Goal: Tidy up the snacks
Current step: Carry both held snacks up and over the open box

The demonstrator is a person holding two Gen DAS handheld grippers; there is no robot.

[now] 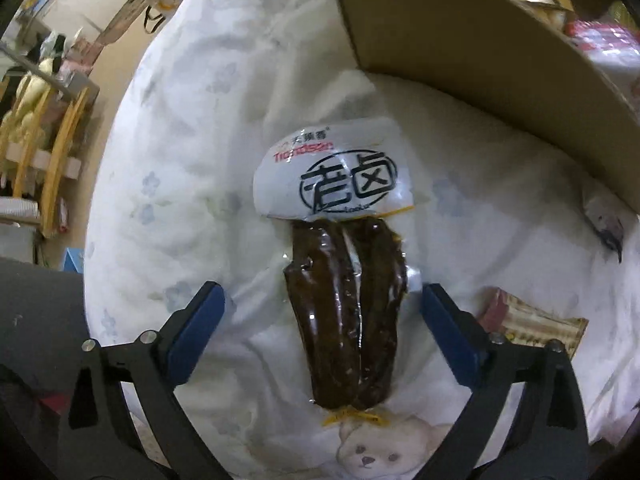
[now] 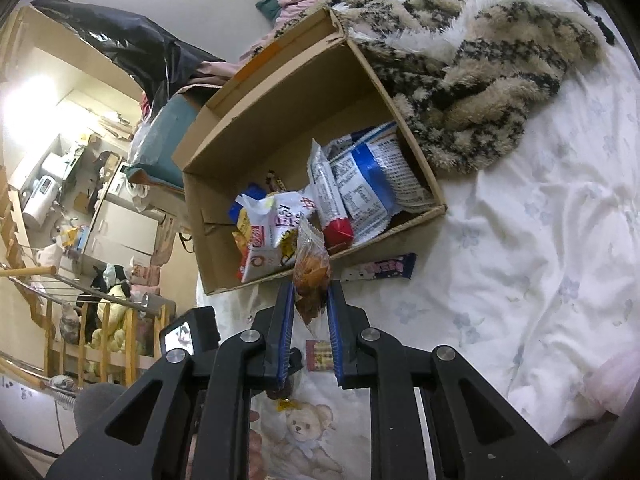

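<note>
A vacuum pack of brown braised meat (image 1: 346,308) with a white label lies on the white floral bedsheet (image 1: 192,184). My left gripper (image 1: 320,300) is open, its blue pads on either side of the pack, not touching it. My right gripper (image 2: 311,300) is shut on a small clear packet of orange-brown snack (image 2: 311,276), held above the near edge of the cardboard box (image 2: 280,92). The box holds several snack bags, among them a blue-white bag (image 2: 368,184). The box wall also shows in the left wrist view (image 1: 460,48).
A wafer packet (image 1: 532,326) lies right of the left gripper. A purple-white bar (image 2: 380,270) and a small red packet (image 2: 318,356) lie on the sheet (image 2: 520,240) near the box. A furry blanket (image 2: 480,92) lies behind the box. The bed edge and floor clutter are at left.
</note>
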